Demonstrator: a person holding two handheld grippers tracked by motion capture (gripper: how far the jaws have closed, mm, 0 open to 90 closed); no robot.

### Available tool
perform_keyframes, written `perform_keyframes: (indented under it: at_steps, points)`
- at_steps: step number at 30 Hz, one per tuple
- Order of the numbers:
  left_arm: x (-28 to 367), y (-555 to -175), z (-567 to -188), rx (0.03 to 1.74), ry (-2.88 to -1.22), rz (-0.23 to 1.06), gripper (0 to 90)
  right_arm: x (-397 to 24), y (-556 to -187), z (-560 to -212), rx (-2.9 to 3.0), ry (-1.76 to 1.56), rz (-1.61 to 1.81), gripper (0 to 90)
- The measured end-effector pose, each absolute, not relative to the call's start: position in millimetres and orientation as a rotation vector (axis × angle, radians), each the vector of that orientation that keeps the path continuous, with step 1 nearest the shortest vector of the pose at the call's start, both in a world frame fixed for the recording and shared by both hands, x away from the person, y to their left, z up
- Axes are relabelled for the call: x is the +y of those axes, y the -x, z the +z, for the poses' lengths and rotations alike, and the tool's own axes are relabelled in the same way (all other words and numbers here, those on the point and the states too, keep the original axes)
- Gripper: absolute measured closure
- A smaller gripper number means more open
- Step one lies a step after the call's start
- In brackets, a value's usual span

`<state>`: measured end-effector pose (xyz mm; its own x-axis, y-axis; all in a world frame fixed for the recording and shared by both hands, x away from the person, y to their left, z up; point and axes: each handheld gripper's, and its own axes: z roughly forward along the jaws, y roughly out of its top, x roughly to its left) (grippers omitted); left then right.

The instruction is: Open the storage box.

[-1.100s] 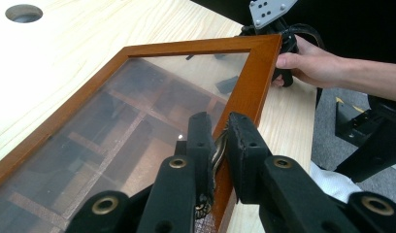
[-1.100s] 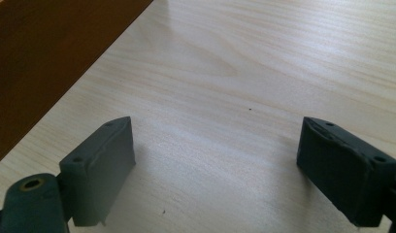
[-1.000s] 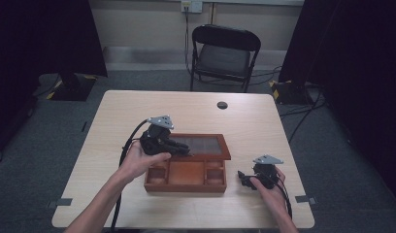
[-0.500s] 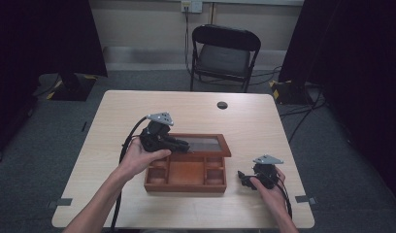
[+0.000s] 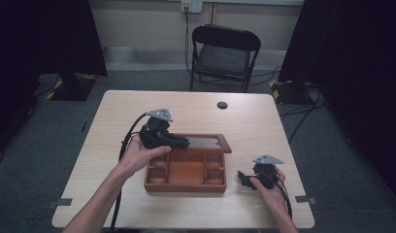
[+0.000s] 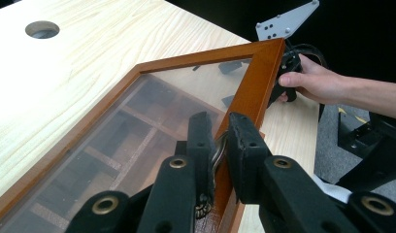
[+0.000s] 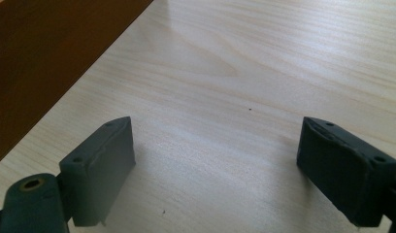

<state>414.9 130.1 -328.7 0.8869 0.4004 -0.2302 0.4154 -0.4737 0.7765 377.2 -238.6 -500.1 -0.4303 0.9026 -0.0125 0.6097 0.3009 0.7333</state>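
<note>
Lid [image 5: 206, 142] of the wooden compartment box [image 5: 185, 174] is tilted partway, its small metal clasp pinched in my left tongs [image 6: 219, 141], while my right tongs [image 7: 215, 170] rest spread and empty on the table [image 7: 264, 63] just beside the box; I judge the lid's swing unfinished.

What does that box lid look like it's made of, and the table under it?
The reddish-brown box lid looks like glossy varnished wood framing a clear pane, glass or acrylic: compartments show through it and it reflects. The pale table top shows a matte printed-looking grain, probably laminate rather than solid wood.
</note>
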Motion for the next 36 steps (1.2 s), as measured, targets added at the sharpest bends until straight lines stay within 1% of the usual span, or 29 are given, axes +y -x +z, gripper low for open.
perform_keyframes:
  at_steps: [23, 36]
  points:
    - [131.8, -420.5, -322.7, 0.604, -2.088, -0.005, 80.4, -238.6, -377.2, -500.2, 2.149, -1.348, 0.928, 12.8]
    - [126.7, -421.3, -324.9, 0.603, -2.098, -0.005, 80.8, -238.5, -377.1, -500.1, 2.149, -1.35, 0.928, 12.8]
